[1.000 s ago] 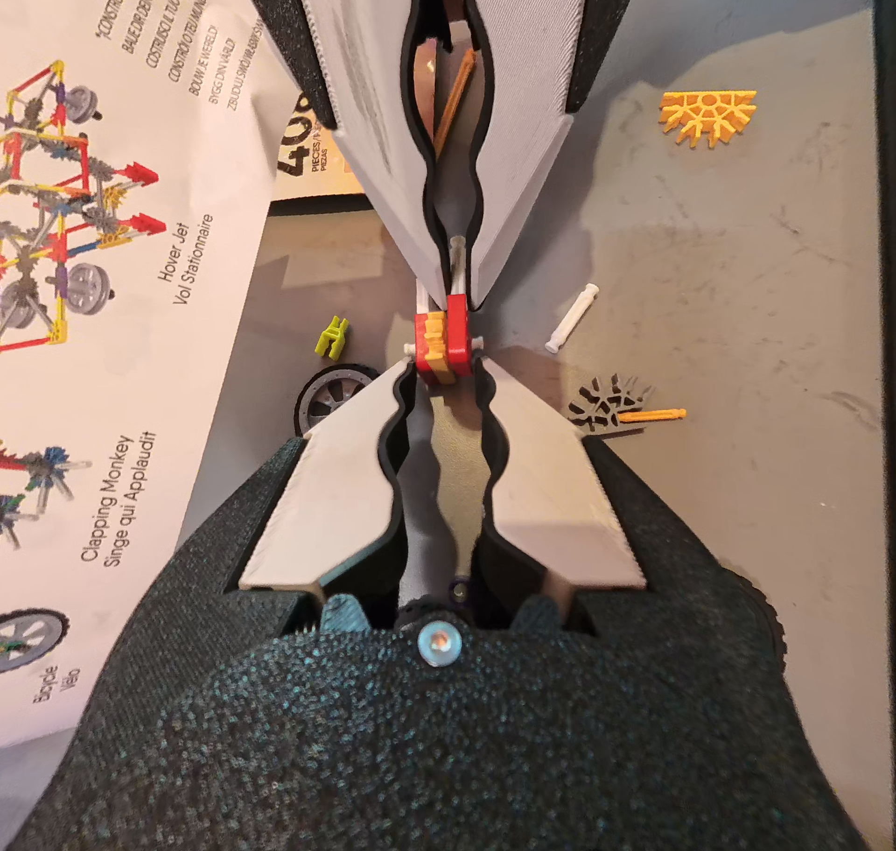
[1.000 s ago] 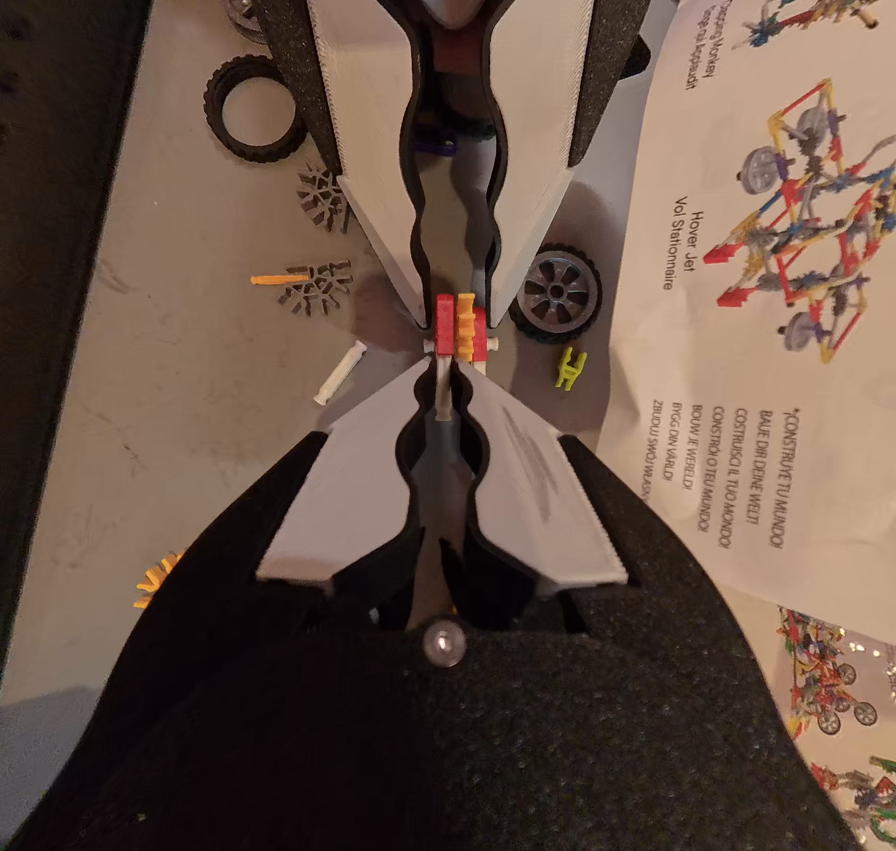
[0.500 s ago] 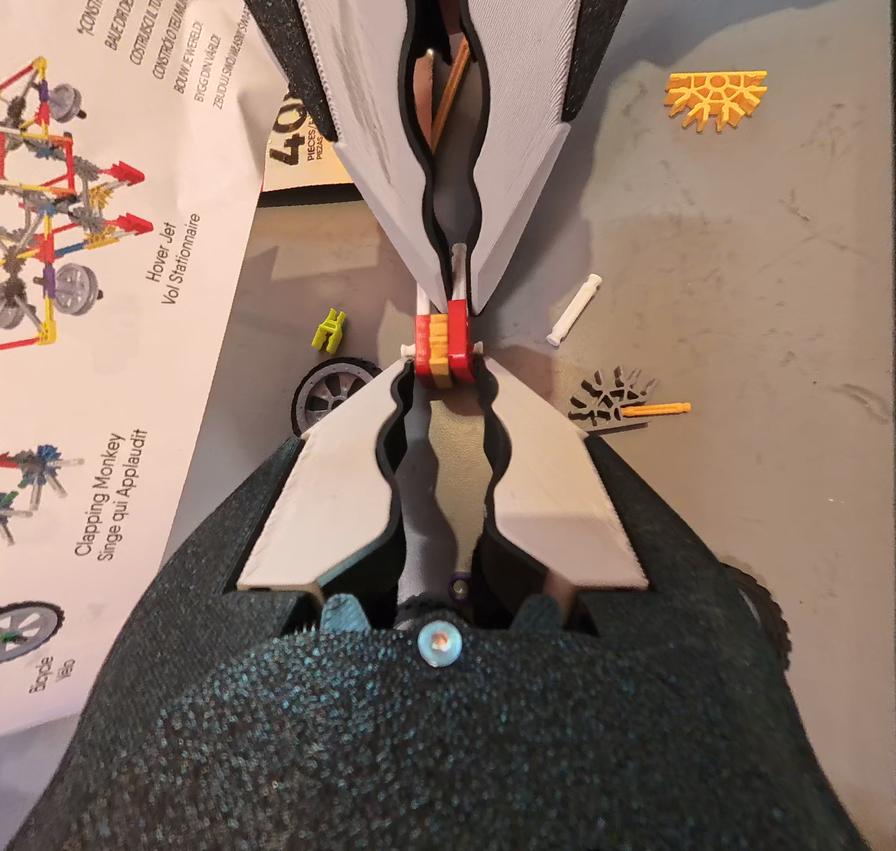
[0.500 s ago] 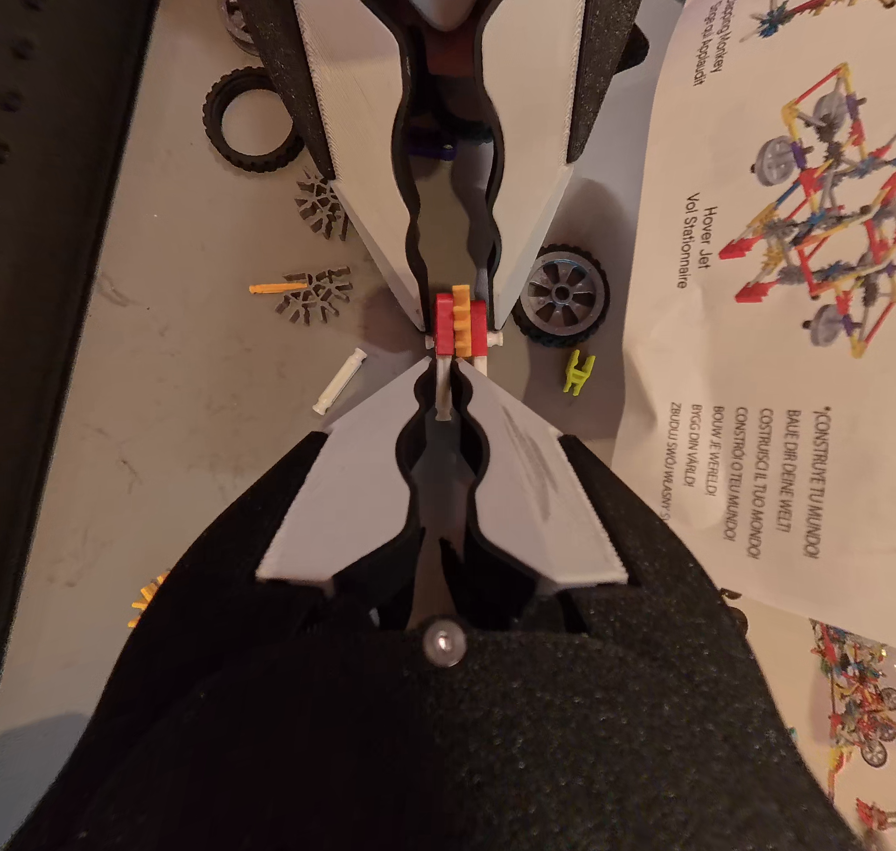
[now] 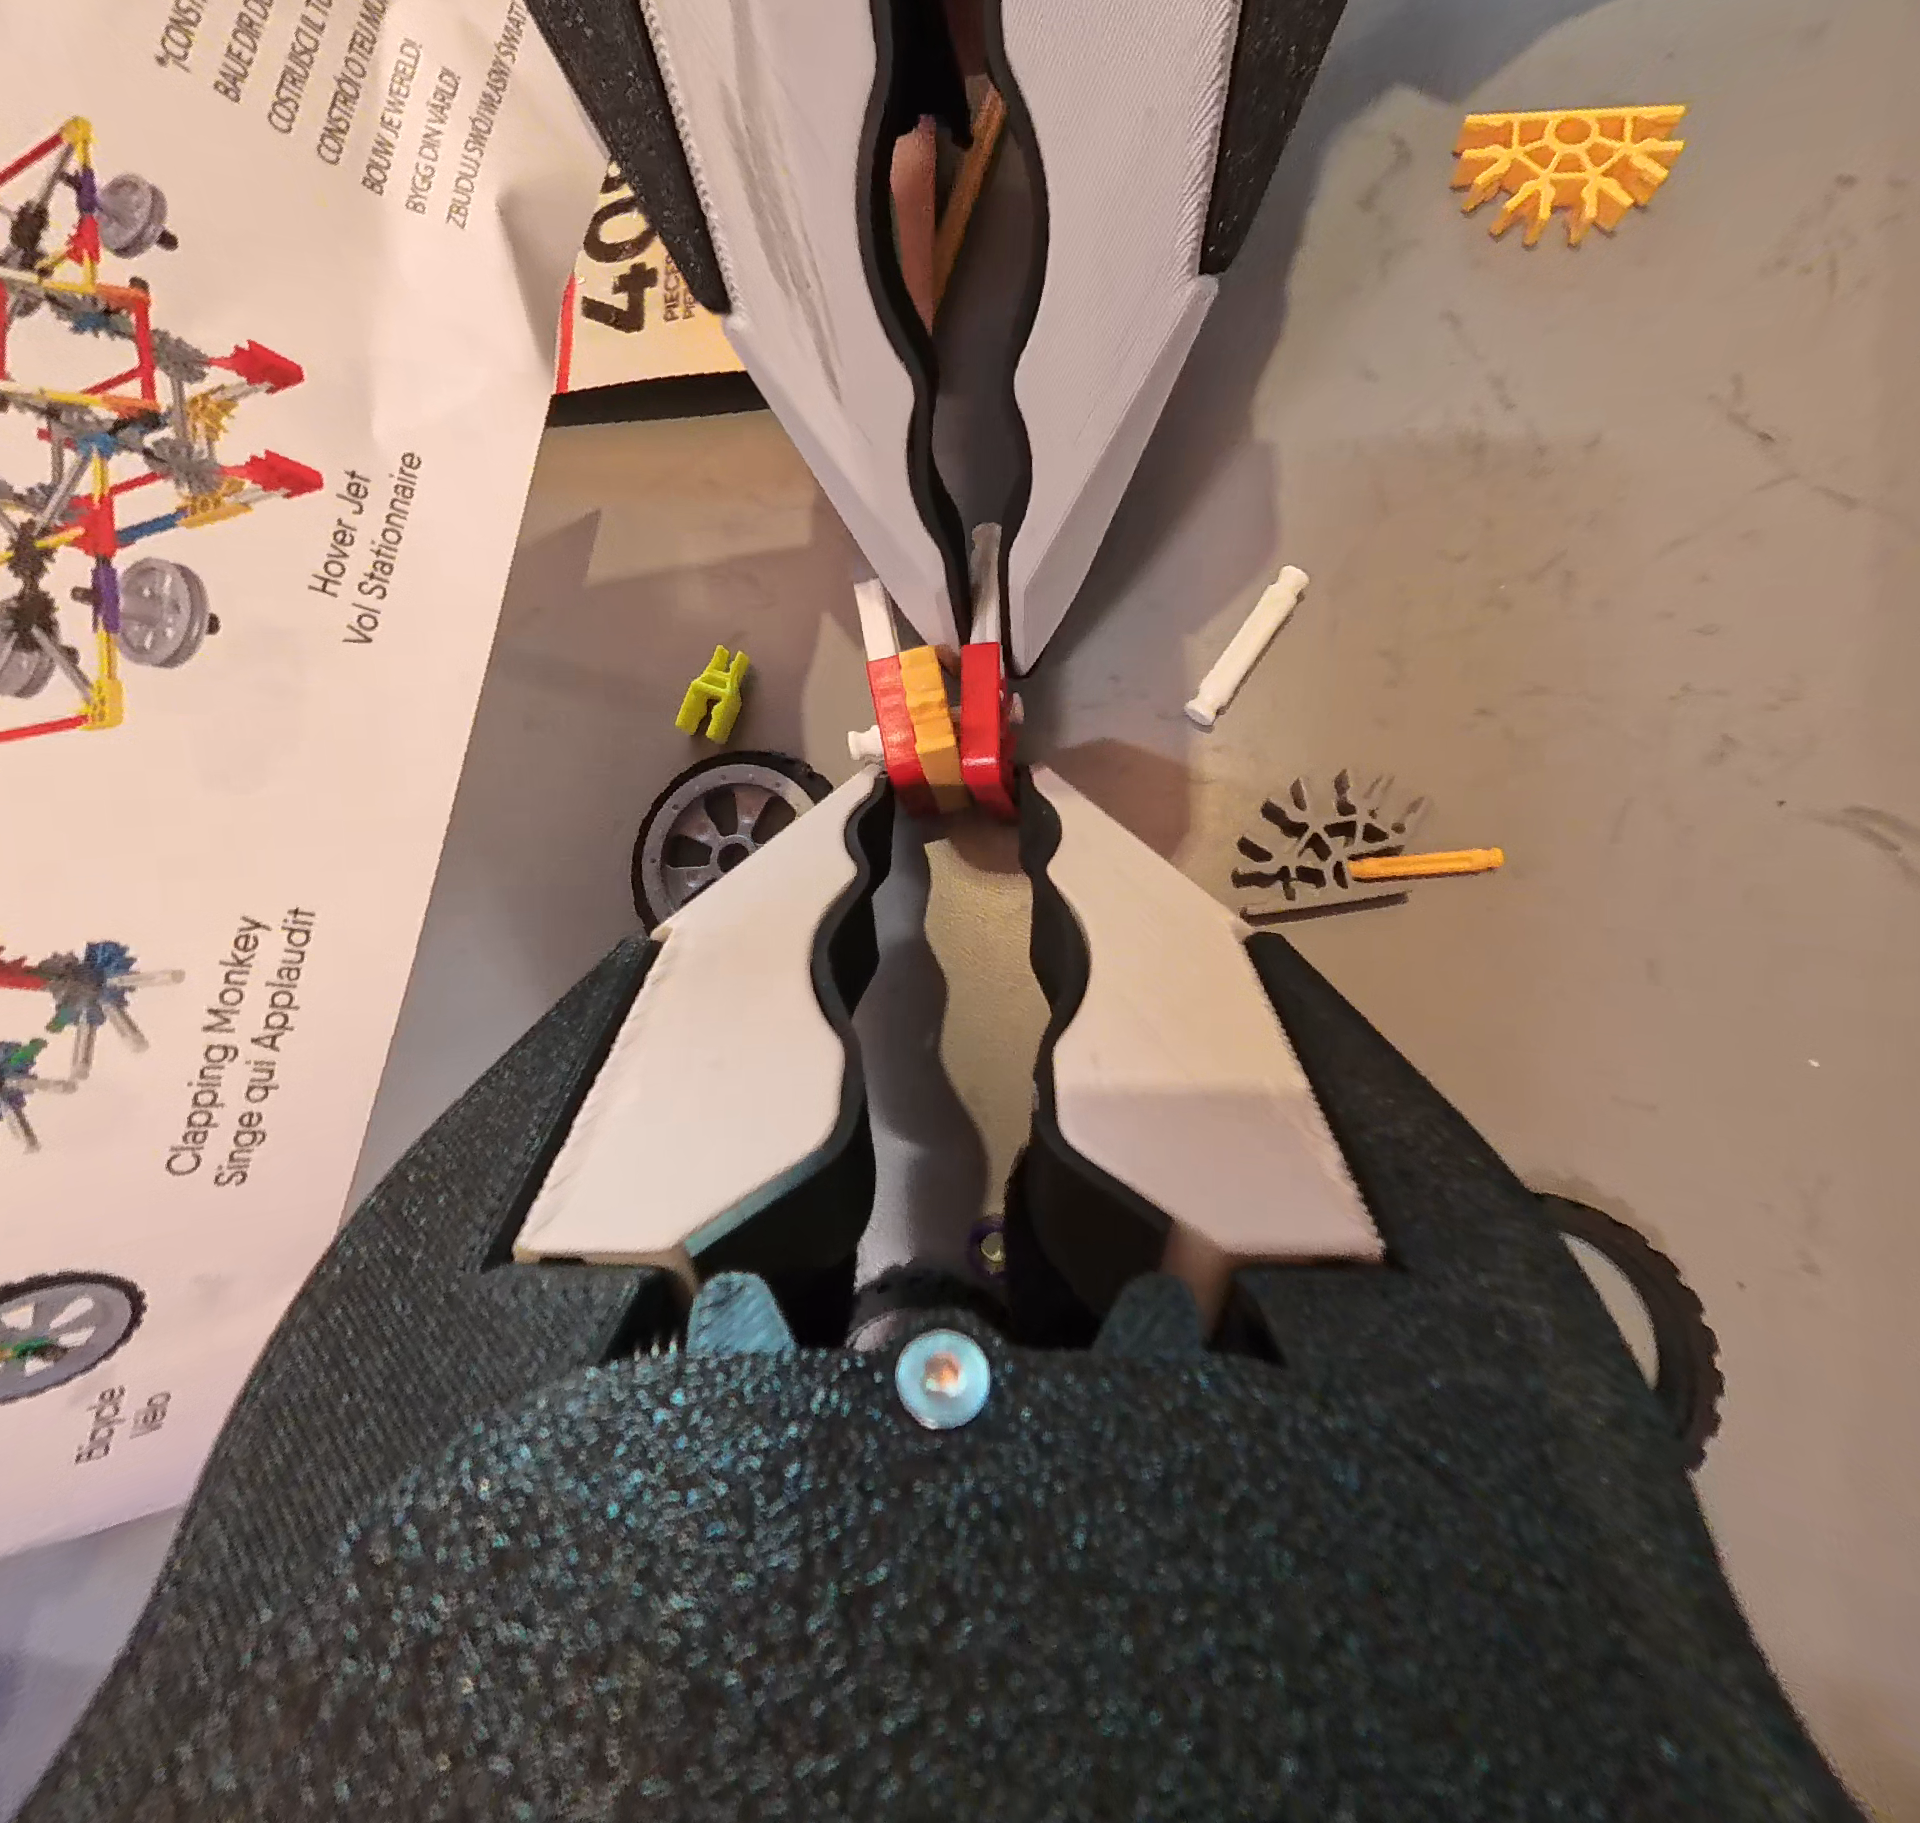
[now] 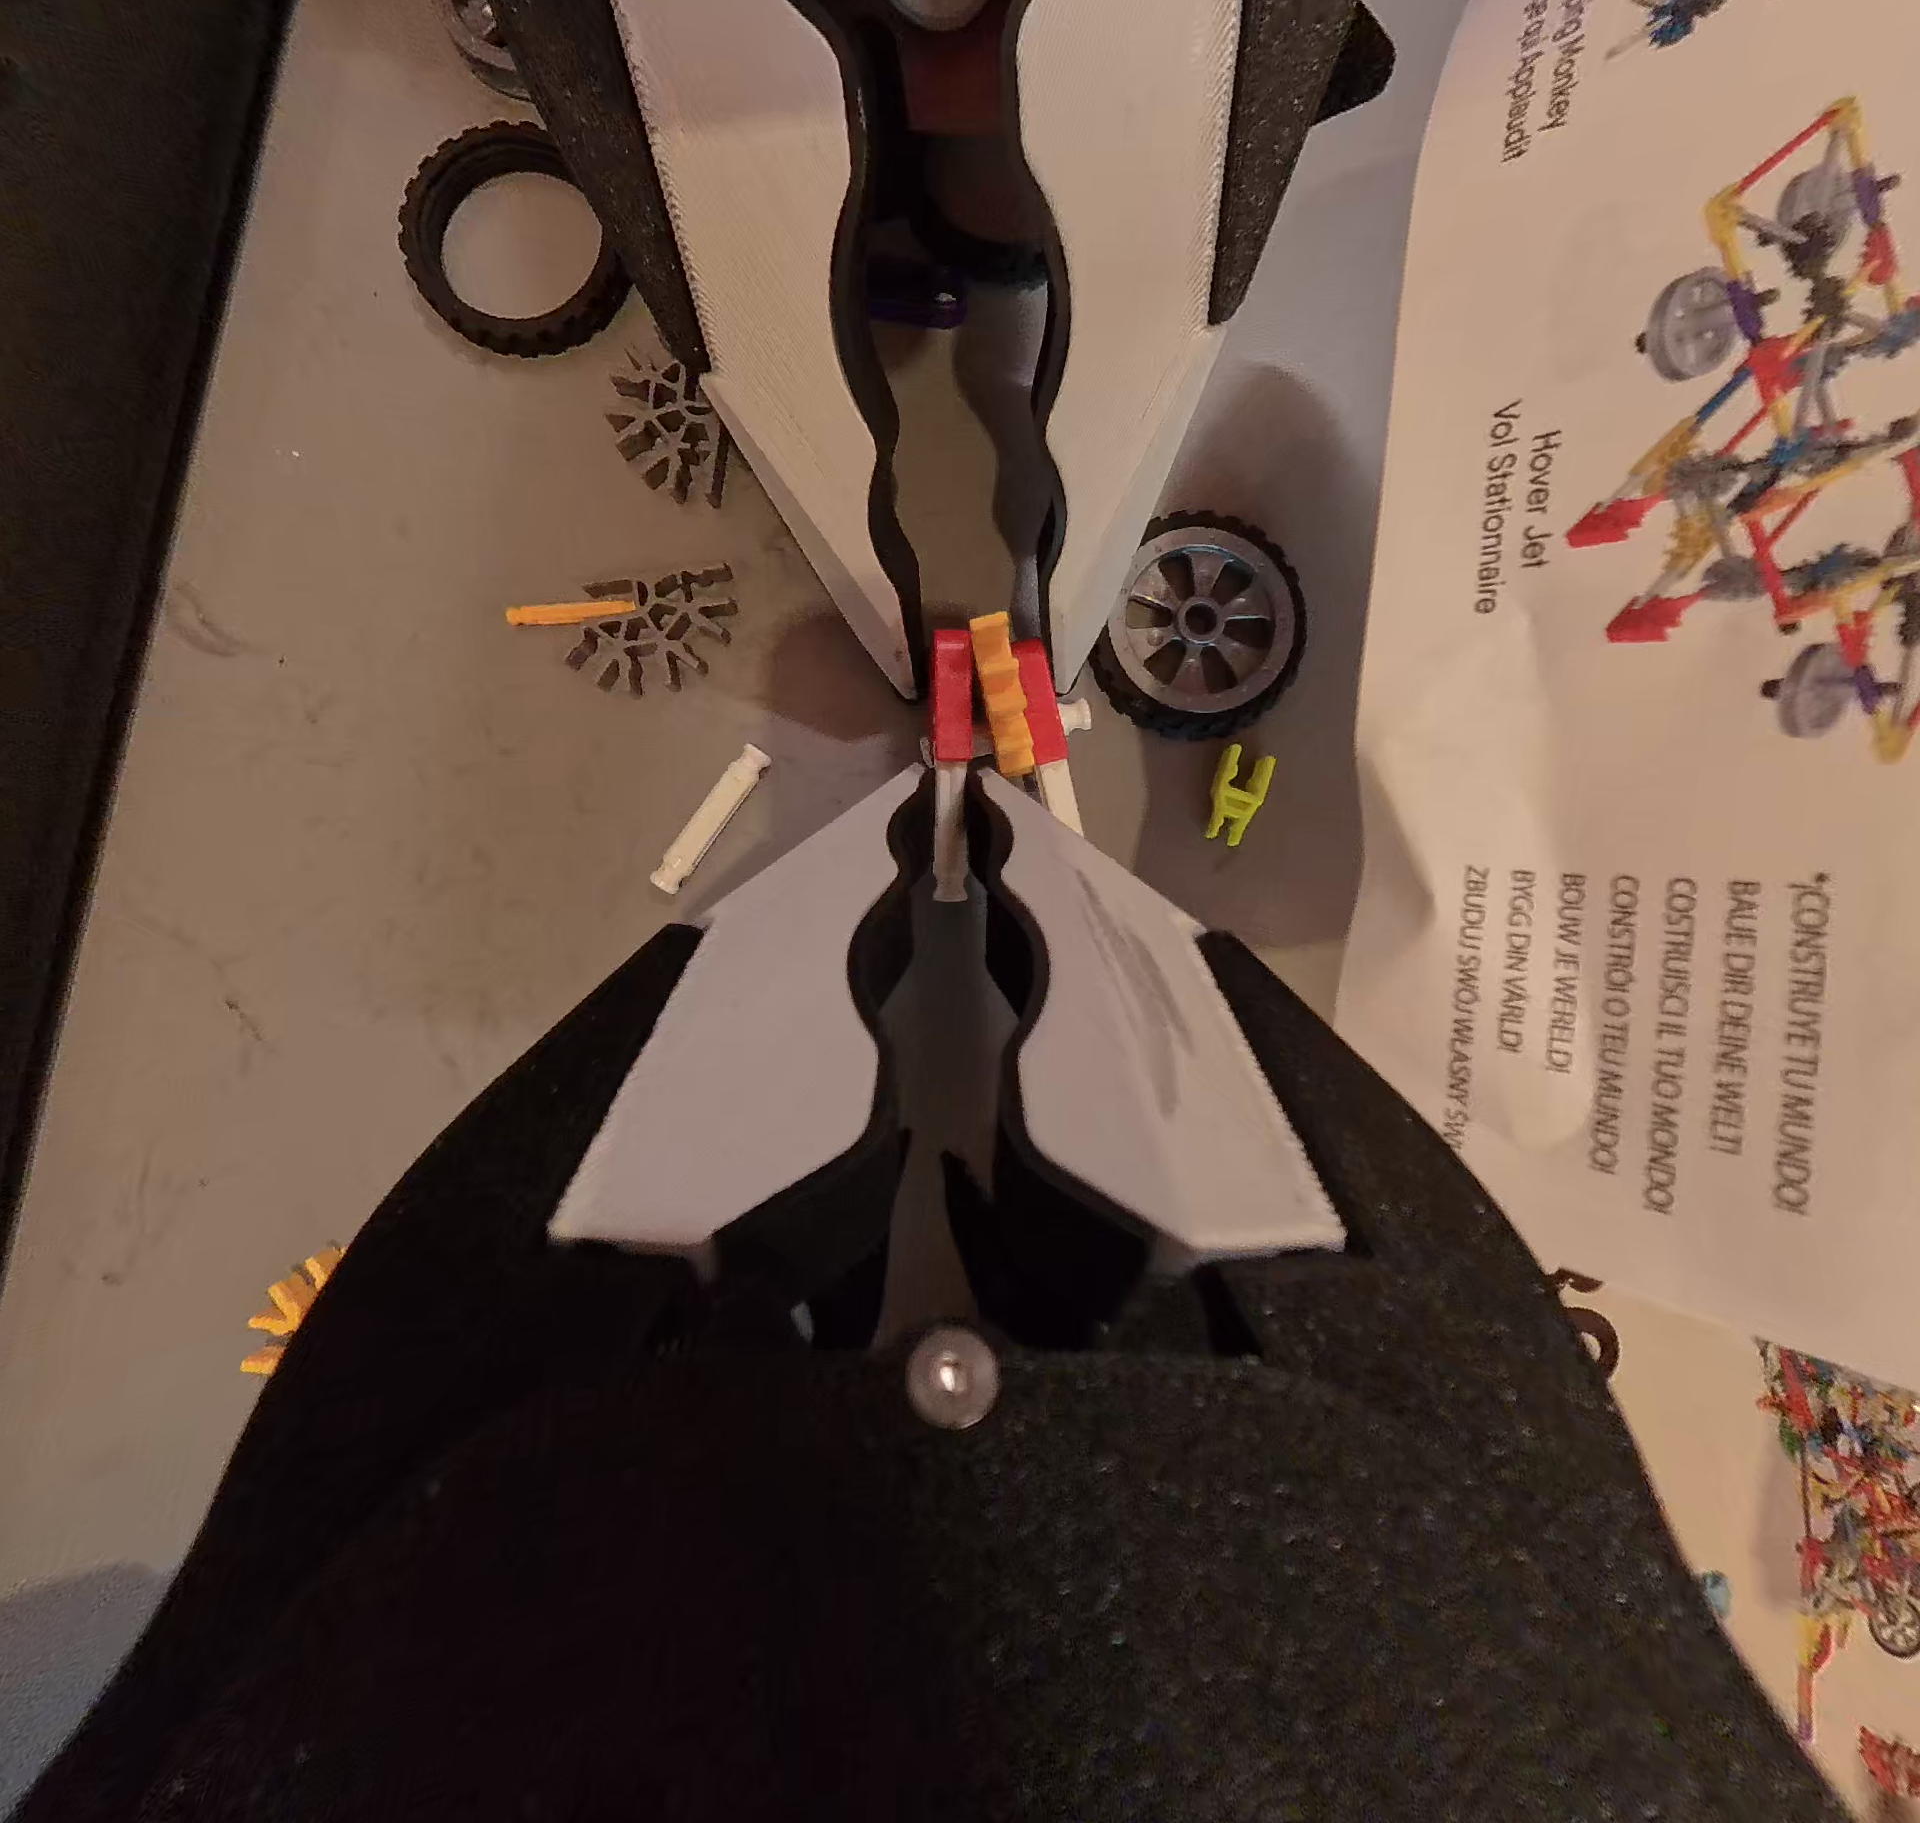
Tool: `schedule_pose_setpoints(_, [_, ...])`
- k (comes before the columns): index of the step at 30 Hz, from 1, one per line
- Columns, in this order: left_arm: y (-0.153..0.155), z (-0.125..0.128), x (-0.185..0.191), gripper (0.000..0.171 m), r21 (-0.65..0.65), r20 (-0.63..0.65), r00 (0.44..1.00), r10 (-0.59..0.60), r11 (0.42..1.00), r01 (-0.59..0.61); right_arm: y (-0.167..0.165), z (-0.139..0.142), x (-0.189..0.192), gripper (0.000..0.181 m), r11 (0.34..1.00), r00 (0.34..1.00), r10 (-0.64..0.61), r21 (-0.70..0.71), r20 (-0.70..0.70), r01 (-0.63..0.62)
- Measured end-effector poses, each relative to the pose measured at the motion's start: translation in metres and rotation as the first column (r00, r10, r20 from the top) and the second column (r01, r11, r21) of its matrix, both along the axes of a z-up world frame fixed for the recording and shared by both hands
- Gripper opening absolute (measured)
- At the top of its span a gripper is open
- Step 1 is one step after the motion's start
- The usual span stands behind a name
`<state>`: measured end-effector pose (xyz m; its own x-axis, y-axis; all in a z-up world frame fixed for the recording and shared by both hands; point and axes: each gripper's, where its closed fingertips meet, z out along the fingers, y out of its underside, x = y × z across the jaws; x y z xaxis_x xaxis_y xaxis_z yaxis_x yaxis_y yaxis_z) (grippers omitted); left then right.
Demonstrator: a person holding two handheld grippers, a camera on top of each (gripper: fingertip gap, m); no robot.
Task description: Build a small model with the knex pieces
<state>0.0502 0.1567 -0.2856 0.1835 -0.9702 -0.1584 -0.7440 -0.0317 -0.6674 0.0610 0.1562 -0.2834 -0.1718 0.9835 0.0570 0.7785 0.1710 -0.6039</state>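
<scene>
Both tongs meet tip to tip over the grey table point(image 5: 1558, 547), with the little red-and-orange stack point(image 5: 940, 729) as the landmark. The left gripper point(image 5: 951, 802) has its jaws partly apart, tips bracketing the near end of the stack, and honestly I can't tell if they're actually squeezing it. The right gripper point(image 6: 948, 771) is closed on a white rod point(image 6: 945, 838) sticking out of one red piece of that same stack point(image 6: 992, 698). Going left to right in the left wrist view: the printed instruction sheet point(image 5: 260, 630) lies far left of the stack, then a small lime-green clip point(image 5: 712, 693) just left of it, and a grey spoked wheel point(image 5: 717, 833) down-left, partly hidden by the left finger. Right of the stack there's a loose white rod point(image 5: 1245, 646), then a dark grey snowflake connector point(image 5: 1314, 838) with an orange rod point(image 5: 1423, 861) plugged in, and a yellow fan-shaped connector point(image 5: 1564, 168) well off to the upper right. A black tyre point(image 5: 1652, 1358) peeks out behind the gripper body at lower right.
</scene>
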Motion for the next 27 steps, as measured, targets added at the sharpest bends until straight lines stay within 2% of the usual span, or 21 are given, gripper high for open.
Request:
schedule_pose_setpoints(8, [0.005,-0.001,0.002,0.019,0.038,-0.002,1.0,0.012,0.999,-0.011,0.005,-0.001,0.002,0.005,0.999,1.0,-0.009,0.031,0.006,0.009])
schedule_pose_setpoints(11, [0.003,-0.003,0.002,0.029,0.043,-0.024,1.0,0.003,0.999,-0.002,0.005,-0.003,0.004,0.005,1.0,1.0,-0.005,0.026,0.01,0.005])
schedule_pose_setpoints(16, [0.004,-0.002,-0.001,0.035,0.044,-0.03,1.0,0.006,0.999,-0.004,0.001,-0.003,0.012,0.005,1.0,1.0,0.011,-0.013,-0.005,-0.011])
schedule_pose_setpoints(27, [0.008,-0.005,-0.006,0.035,0.066,-0.042,0.999,0.005,0.998,-0.002,0.001,-0.002,0.02,0.004,0.999,0.999,0.021,-0.048,-0.033,-0.022])
